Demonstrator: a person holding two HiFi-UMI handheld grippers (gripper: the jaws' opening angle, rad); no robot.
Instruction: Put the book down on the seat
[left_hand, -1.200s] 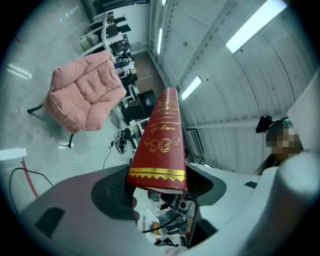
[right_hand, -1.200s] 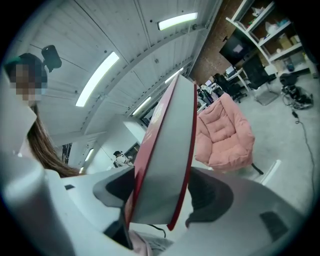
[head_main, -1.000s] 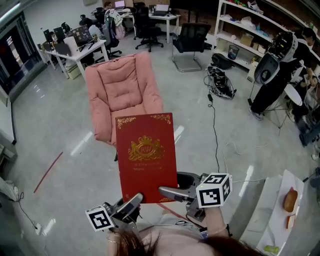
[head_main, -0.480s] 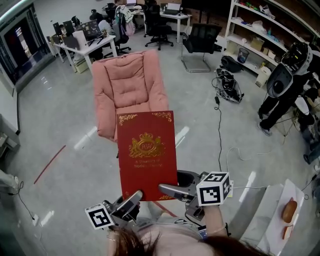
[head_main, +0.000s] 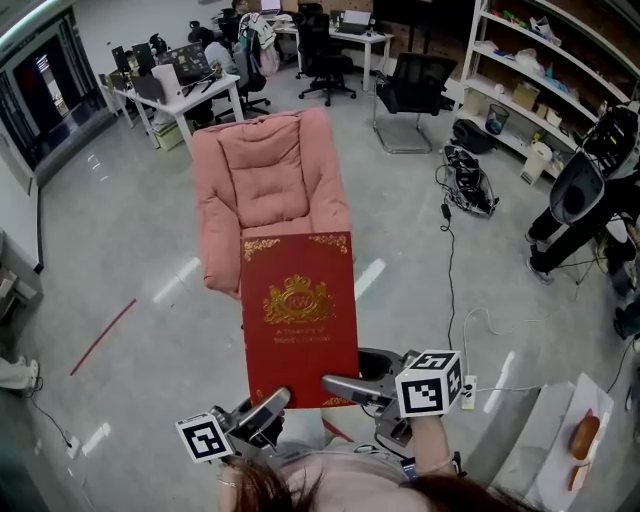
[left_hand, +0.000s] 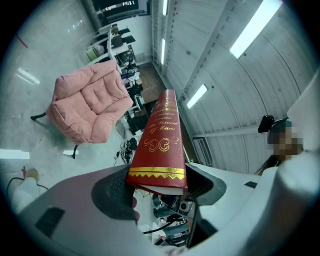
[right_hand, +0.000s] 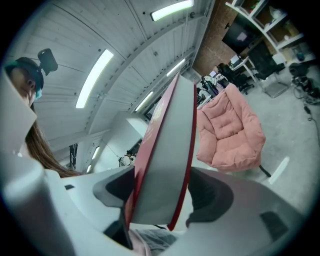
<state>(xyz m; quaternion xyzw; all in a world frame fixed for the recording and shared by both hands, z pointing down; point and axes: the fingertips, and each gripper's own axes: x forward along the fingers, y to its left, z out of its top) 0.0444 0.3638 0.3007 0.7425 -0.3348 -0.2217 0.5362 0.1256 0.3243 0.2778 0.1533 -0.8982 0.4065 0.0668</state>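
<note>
The left gripper (head_main: 262, 408) and right gripper (head_main: 345, 388) both clamp the near edge of a rectangular red book (head_main: 300, 315) with a grainy, gold-embossed cover, held aloft. The tufted pink armchair (head_main: 268, 185) stands at twelve o'clock.

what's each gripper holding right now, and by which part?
Both hold the red book by its bottom edge, nearest the person: left gripper clamps the spine-side corner, right gripper the page-edge corner.
</note>
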